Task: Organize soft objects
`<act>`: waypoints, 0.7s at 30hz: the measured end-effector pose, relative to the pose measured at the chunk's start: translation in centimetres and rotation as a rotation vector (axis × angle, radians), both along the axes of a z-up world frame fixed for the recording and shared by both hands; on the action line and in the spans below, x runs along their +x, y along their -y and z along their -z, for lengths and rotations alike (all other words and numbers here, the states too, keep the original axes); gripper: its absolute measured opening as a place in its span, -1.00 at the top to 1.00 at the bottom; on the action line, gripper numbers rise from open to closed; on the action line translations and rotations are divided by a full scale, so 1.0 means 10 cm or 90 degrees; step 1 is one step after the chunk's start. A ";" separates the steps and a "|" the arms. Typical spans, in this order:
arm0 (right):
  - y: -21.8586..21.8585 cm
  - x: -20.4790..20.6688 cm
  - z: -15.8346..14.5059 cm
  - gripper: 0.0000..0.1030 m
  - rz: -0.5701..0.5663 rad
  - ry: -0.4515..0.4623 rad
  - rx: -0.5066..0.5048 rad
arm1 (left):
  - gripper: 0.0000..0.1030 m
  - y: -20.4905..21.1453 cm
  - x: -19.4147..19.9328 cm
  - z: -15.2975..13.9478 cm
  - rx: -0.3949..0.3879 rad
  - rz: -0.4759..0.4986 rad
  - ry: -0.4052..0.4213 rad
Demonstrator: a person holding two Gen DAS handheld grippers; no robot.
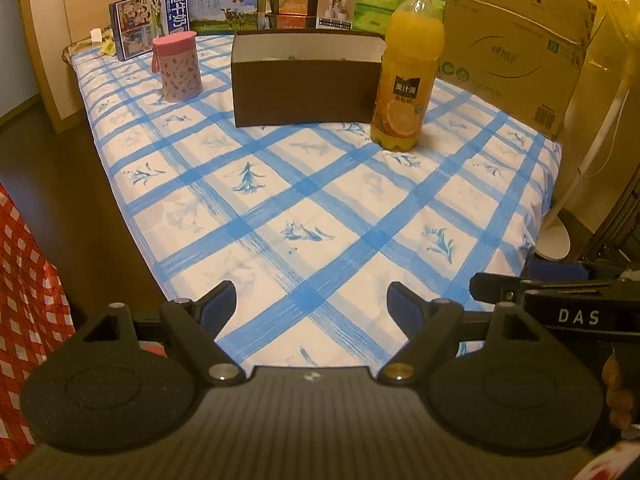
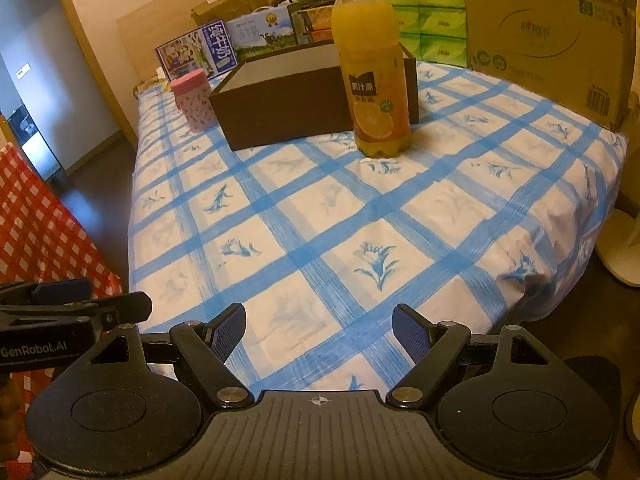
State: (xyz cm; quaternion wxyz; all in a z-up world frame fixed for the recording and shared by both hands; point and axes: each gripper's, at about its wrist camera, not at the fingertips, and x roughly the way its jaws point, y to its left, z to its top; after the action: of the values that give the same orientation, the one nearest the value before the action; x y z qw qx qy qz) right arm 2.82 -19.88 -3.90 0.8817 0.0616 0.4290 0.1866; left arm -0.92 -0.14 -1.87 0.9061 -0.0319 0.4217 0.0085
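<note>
The open dark brown cardboard box (image 1: pixel 304 92) is seen far ahead of both the left gripper (image 1: pixel 310 306) and right gripper (image 2: pixel 320 330), whose fingers are spread apart and empty above the blue-checked tabletop (image 1: pixel 320 208); its contents cannot be made out.

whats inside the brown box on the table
The brown box is open-topped with a pale inner lining. In the left wrist view a few small items barely peek above its front wall, too unclear to name. The box floor is hidden by that wall in both views.
</note>
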 end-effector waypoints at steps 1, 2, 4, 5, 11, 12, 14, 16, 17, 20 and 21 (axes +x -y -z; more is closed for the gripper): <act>0.00 0.00 0.01 -0.55 0.000 -0.001 0.001 | -0.57 0.00 0.00 0.01 -0.001 0.000 -0.002; 0.00 0.00 0.01 -0.55 0.000 -0.002 0.001 | -0.57 0.00 0.00 0.02 -0.001 -0.001 -0.003; 0.00 0.00 0.01 -0.55 0.000 -0.003 0.001 | -0.57 0.00 0.01 0.02 0.001 -0.002 -0.003; 0.00 0.00 0.01 -0.55 0.000 -0.003 0.002 | -0.57 0.00 0.01 0.02 0.001 -0.002 -0.003; 0.00 -0.01 0.03 -0.55 0.000 -0.003 0.000 | -0.57 0.00 0.02 0.03 0.000 0.001 -0.003; 0.00 -0.01 0.03 -0.55 0.000 -0.004 0.000 | -0.57 0.01 0.02 0.03 0.000 0.002 -0.003; 0.00 -0.02 0.03 -0.55 0.002 -0.004 0.001 | -0.57 0.01 0.02 0.03 0.000 0.002 -0.003; 0.00 -0.03 0.03 -0.55 0.003 -0.003 0.001 | -0.57 0.02 0.02 0.03 0.001 0.001 -0.003; 0.00 -0.02 0.03 -0.55 0.003 -0.003 0.002 | -0.57 0.02 0.02 0.03 0.001 0.001 -0.003; 0.01 -0.02 0.02 -0.55 0.003 -0.003 0.002 | -0.57 0.02 0.02 0.03 0.001 0.002 -0.003; 0.01 -0.02 0.02 -0.55 0.003 -0.003 0.003 | -0.57 0.02 0.02 0.03 0.001 0.002 -0.003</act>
State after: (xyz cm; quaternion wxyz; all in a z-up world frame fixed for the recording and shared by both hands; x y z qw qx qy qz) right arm 2.61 -19.99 -4.09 0.8812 0.0650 0.4303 0.1850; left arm -0.74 -0.29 -2.19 0.9053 -0.0307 0.4237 0.0075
